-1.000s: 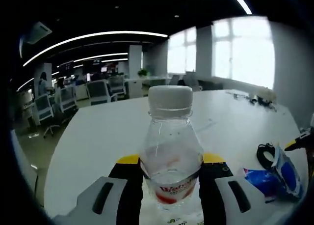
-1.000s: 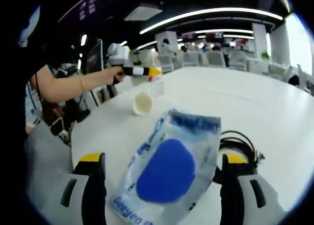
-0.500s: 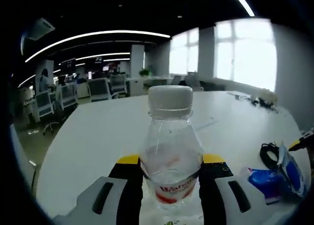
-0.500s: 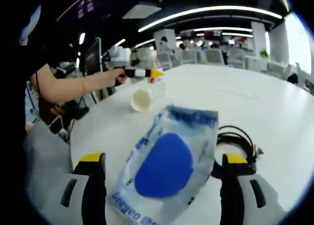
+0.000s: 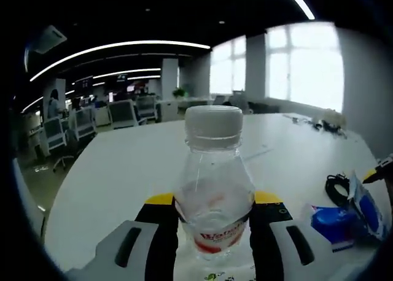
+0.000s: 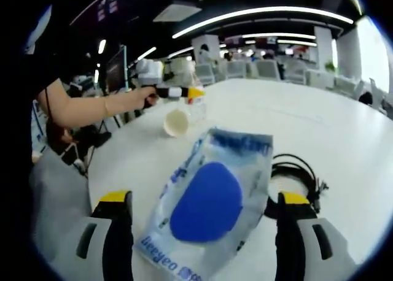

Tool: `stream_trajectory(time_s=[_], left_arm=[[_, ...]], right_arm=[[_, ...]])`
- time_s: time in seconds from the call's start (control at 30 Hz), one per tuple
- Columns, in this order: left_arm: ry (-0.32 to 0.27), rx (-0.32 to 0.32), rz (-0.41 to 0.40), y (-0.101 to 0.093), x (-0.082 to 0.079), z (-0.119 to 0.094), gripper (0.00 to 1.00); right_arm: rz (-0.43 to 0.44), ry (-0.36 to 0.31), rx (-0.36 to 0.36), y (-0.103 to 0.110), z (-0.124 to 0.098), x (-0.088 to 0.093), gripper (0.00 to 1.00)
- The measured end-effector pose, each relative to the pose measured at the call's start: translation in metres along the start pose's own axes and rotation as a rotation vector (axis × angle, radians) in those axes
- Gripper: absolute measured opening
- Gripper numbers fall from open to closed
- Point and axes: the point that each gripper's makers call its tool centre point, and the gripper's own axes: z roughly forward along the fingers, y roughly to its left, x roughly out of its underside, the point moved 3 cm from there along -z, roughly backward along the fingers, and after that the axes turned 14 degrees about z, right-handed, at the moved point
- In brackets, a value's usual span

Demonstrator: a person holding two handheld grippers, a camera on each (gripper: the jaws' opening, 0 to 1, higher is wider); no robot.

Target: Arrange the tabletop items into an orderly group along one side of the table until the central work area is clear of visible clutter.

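Note:
A clear plastic bottle with a white cap and a red label stands upright between the jaws of my left gripper, which is shut on it. In the right gripper view that bottle and the left gripper are at the far left edge of the white table. A clear pouch with a blue patch lies flat between the wide-apart jaws of my right gripper, which is open. The pouch also lies at the right of the left gripper view, with the right gripper's yellow tip beside it.
A paper cup lies on its side beside the bottle. A coiled black cable sits right of the pouch. A person's arm reaches in from the left. Office chairs stand beyond the table's far edge.
Both views have shifted only slightly. The bottle stays gripped in the left gripper, and the pouch stays between the right gripper's jaws.

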Motion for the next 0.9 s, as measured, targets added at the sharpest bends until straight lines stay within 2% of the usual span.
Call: stream_trajectory(time_s=[0.2,0.3,0.4,0.63,0.73,0.9], left_arm=[[-0.007,-0.018,0.009,-0.004,-0.001,-0.001,0.44],[-0.022,-0.053,-0.02,0.007,0.0,0.003,0.53],[-0.057,-0.047,-0.069,0.014,-0.002,0.004,0.59],[-0.052,-0.034,-0.03,0.019,-0.002,-0.004,0.74],[-0.052,-0.021,-0.02,0.013,-0.006,-0.012,0.84],[-0.041,0.01,0.032,0.003,-0.008,-0.026,0.93]], right_arm=[[-0.004,0.008,-0.005,0.002,0.003,0.001,0.96],[-0.004,0.0,-0.01,0.004,0.004,-0.001,0.96],[-0.003,-0.006,-0.012,0.005,0.003,-0.003,0.96],[-0.005,-0.007,-0.013,0.007,0.001,-0.002,0.96],[-0.01,-0.006,-0.017,0.009,0.001,-0.003,0.96],[-0.015,-0.015,-0.026,0.014,0.0,-0.006,0.96]])
